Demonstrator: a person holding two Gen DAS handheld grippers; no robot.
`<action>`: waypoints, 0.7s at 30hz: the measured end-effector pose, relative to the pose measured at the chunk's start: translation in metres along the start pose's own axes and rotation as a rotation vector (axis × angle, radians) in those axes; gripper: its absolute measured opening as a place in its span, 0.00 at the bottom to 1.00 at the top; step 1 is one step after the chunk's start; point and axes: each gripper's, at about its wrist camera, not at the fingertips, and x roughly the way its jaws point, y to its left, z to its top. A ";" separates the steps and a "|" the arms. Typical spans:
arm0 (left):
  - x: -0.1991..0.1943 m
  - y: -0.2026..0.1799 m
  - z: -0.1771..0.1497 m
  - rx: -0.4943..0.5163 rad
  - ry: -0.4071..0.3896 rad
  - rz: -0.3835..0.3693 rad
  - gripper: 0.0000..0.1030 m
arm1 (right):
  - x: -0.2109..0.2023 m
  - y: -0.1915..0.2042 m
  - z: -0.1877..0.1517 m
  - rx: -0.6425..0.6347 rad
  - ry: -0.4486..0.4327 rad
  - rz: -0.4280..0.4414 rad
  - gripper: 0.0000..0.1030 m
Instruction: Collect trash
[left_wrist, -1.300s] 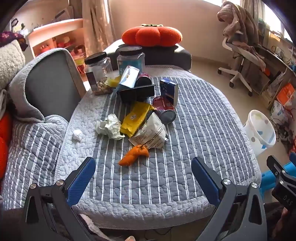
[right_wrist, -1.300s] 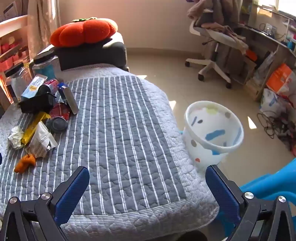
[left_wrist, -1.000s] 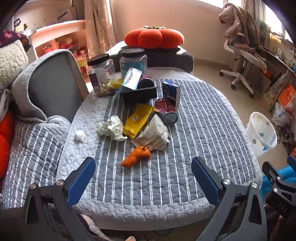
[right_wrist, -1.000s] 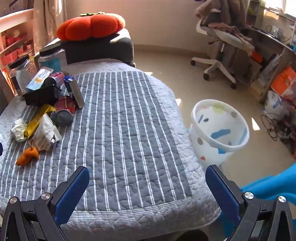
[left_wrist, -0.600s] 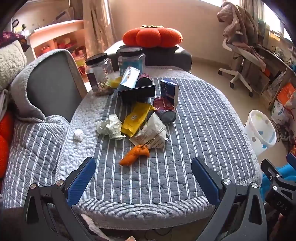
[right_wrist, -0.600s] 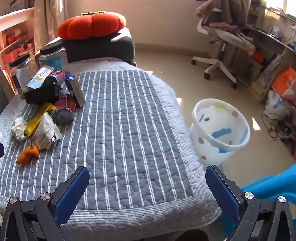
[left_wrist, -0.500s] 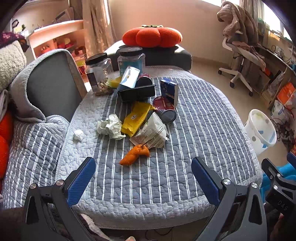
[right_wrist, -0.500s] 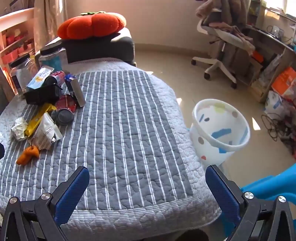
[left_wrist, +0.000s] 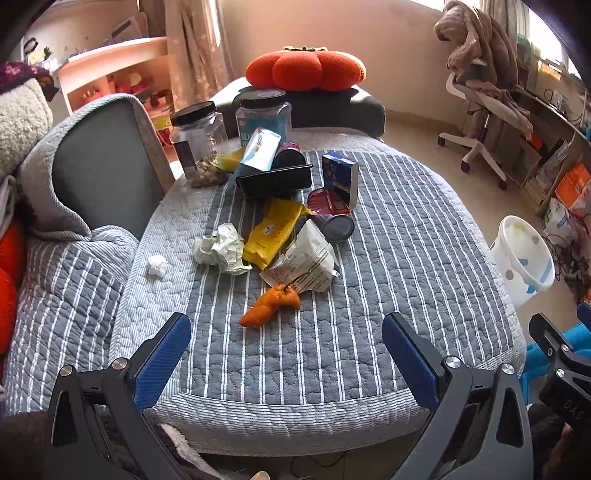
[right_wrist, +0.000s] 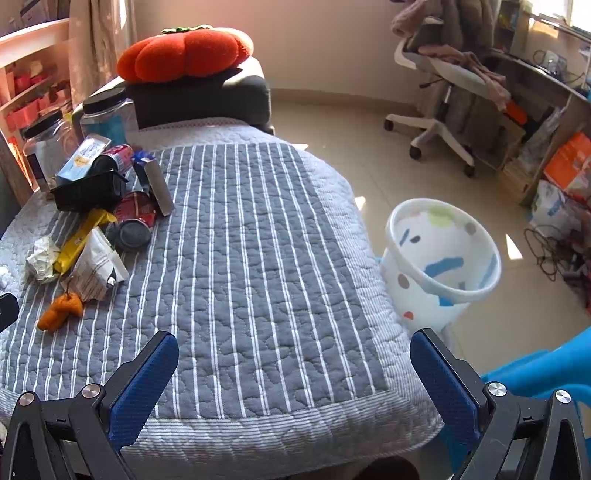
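Surface: bench (left_wrist: 406, 258) under a grey quilted cover w/ white stripes, paler border at the edges. Trash sits in one cluster on its far-left part; near and right parts bare.

Trash, near to far:
- orange peel (left_wrist: 271, 304), nearest item, touching the white wrapper
- white printed wrapper (left_wrist: 306, 260), overlapping the yellow packet
- crumpled paper (left_wrist: 221, 249), just left of the yellow packet
- small white wad (left_wrist: 157, 265), apart from the rest, on the pale left border
- yellow packet (left_wrist: 275, 229)
- red can (left_wrist: 330, 214) on its side, dark end facing near
- blue box (left_wrist: 340, 177), upright, behind the can
- black tray (left_wrist: 275, 181) w/ a carton and a 2nd can leaning in or behind it; can't tell which

Other: two black-lidded jars (left_wrist: 201, 142) at the far-left edge. Orange pumpkin cushion (right_wrist: 184, 53) on a dark seat beyond the bench.

Room: white spotted bin (right_wrist: 441, 258) on the tiled floor, just off the bench's right side. Office chair (right_wrist: 439, 92) draped w/ cloth, well apart.

Left gripper (left_wrist: 286, 356): jaws wide apart, holding nothing, above the near edge, short of the peel.
Right gripper (right_wrist: 293, 373): jaws wide apart, holding nothing, over the near-right corner.

Hard to make out: jar contents, print on the wrappers, bin's bottom.
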 end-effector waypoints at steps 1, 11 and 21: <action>0.000 0.000 0.000 -0.001 -0.002 0.001 1.00 | 0.000 0.000 0.000 0.000 -0.001 0.000 1.00; 0.001 0.000 0.000 -0.001 0.009 -0.008 1.00 | 0.001 -0.001 0.001 0.001 0.001 -0.003 1.00; -0.001 0.001 0.000 -0.006 0.006 -0.013 1.00 | 0.002 0.000 0.000 -0.002 0.002 -0.003 1.00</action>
